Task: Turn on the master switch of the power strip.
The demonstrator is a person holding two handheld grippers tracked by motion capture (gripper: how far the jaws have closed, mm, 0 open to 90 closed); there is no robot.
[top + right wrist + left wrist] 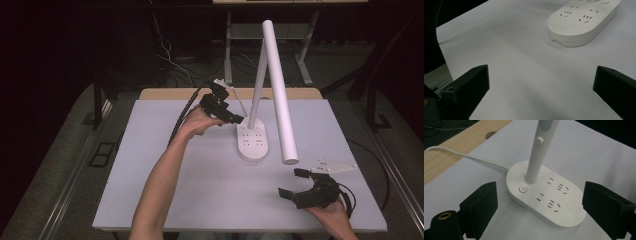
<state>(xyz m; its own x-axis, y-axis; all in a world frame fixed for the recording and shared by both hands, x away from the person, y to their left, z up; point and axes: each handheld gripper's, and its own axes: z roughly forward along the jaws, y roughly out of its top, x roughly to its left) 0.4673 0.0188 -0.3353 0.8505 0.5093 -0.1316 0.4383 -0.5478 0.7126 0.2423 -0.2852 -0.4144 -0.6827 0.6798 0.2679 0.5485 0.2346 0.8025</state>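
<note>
High view: at the bottom right the right gripper (295, 182) rests on the pale grey table sheet (200, 190), jaws released and holding nothing. The left gripper (231, 114), upper centre, is spread beside the white plastic desk lamp with socket base (253, 142).

Left gripper view: its black jaws flank the base (549, 195), not touching; a white cord (469, 156) runs upper left. The base looks weighty and slippery, the stem rigid, so grip low on the stem.

Right gripper view: base at upper right (581, 22); dark room behind
</note>
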